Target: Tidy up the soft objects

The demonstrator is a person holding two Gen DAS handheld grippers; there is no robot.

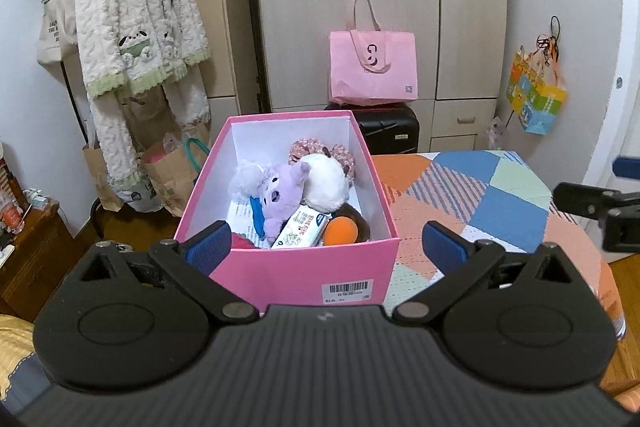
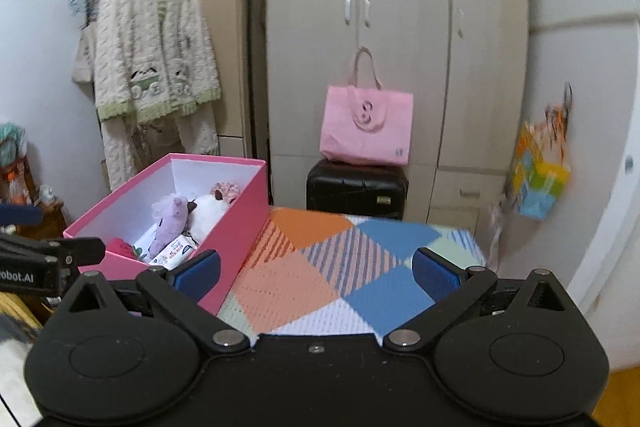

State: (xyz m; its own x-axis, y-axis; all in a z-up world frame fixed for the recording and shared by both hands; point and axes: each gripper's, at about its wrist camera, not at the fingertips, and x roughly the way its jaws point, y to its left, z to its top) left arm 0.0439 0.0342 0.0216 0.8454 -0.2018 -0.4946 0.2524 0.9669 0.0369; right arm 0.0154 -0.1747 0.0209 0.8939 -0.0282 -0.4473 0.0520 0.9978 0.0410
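Observation:
A pink box [image 1: 304, 267] stands on the patchwork blanket [image 1: 480, 203] and holds a purple plush [image 1: 280, 191], a white plush [image 1: 324, 183], an orange ball [image 1: 340, 231], a wipes pack [image 1: 300, 233] and a floral scrunchie [image 1: 308, 147]. My left gripper [image 1: 326, 247] is open just in front of the box, nothing between its blue pads. In the right wrist view the pink box [image 2: 232, 227] sits to the left with the purple plush [image 2: 170, 219] inside. My right gripper [image 2: 316, 273] is open over the patchwork blanket [image 2: 320, 267], holding nothing.
A wardrobe [image 1: 360, 7] fills the back wall, with a pink tote bag [image 1: 372, 67] on a black suitcase [image 1: 388, 131]. A fluffy robe [image 1: 136, 27] hangs on a rack at left above paper bags [image 1: 168, 171]. A colourful bag [image 1: 536, 99] hangs at right.

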